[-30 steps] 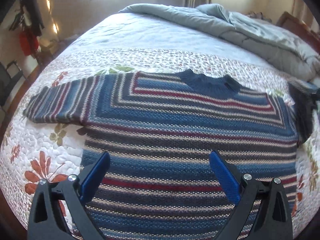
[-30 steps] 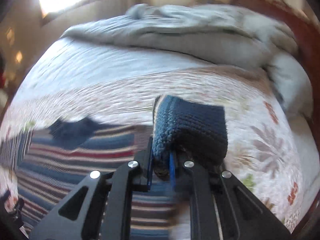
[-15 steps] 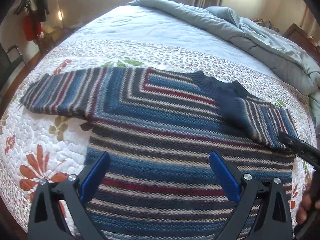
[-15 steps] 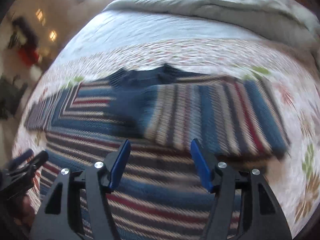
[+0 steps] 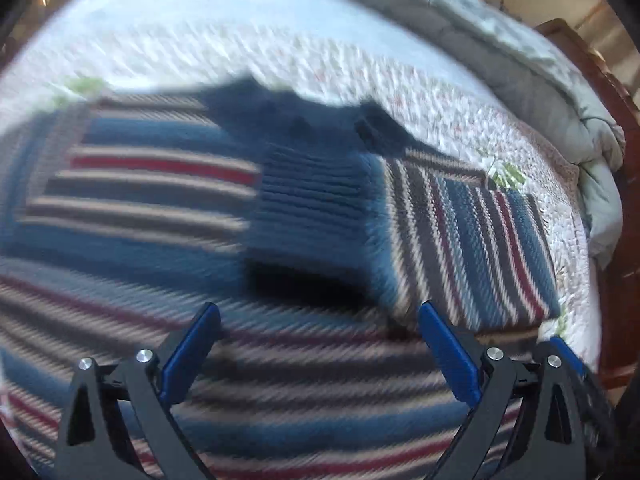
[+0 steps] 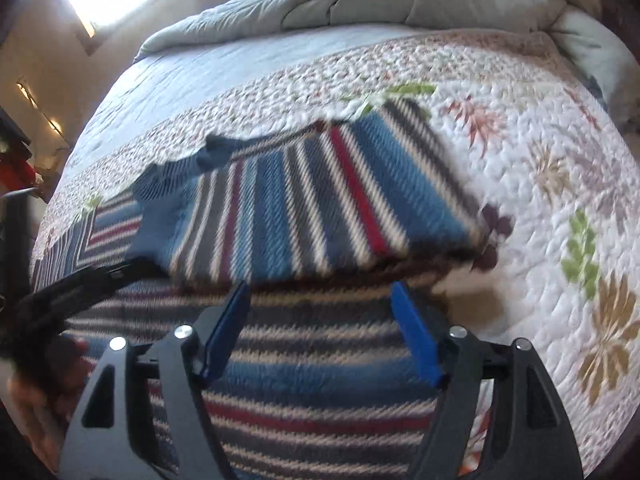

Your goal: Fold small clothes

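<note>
On the bed's floral quilt (image 6: 540,128) we've got the striped sweater (image 6: 320,380) spread flat, its right sleeve (image 6: 320,208) folded across the chest, cuff near the navy collar (image 5: 288,116). Our right gripper (image 6: 320,332) has just been opening, fingers released over the sweater with nothing between them. Left gripper (image 5: 320,352) is spread wide above the sweater too, holding nothing.
</note>
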The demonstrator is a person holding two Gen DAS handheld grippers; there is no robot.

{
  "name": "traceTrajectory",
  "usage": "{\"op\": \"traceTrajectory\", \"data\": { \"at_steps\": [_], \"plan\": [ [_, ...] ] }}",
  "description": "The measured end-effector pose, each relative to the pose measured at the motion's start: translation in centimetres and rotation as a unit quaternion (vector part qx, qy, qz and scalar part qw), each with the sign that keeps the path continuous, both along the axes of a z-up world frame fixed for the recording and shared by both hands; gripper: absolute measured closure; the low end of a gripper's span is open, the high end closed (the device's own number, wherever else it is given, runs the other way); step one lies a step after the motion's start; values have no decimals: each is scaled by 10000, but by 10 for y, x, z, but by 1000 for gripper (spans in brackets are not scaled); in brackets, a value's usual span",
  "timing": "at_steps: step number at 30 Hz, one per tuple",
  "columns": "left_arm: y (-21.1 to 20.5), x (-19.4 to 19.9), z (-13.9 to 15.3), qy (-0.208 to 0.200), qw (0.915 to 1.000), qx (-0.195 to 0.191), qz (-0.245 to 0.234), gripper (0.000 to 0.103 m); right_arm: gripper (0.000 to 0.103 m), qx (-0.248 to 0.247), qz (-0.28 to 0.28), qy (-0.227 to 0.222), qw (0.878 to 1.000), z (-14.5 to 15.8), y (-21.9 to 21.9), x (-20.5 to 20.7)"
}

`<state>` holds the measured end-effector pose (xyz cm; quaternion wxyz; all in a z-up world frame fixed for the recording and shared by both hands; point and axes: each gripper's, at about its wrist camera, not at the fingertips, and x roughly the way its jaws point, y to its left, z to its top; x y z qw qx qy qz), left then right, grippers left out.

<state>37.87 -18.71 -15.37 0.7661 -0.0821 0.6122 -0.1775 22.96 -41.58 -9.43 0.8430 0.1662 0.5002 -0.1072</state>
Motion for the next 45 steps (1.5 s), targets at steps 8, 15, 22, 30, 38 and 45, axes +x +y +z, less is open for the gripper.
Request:
{"op": "traceTrajectory", "data": {
  "at_steps": [8,15,22,30,38,45],
  "plan": [
    [-16,17,0,79,9993,-131,348,57,26,-373,-205,-168,9990,8,-19,-5],
    [-12,30,7,21,9966,-556,613,95,25,-432,-652,-246,9966,9,-55,-16],
    [42,40,51,-1160,9889,302,881,95,25,-477,-663,-119,9966,-1,-62,-15],
    [64,39,-17,-545,9937,383,900,86,25,166,-395,133,9990,-38,-49,3],
    [72,20,-8,-798,9926,621,670,64,74,674,-14,177,9976,-58,-37,14],
    [70,15,-13,-900,9890,980,641,49,87,373,-165,346,9986,-51,-36,11]
  ]
}}
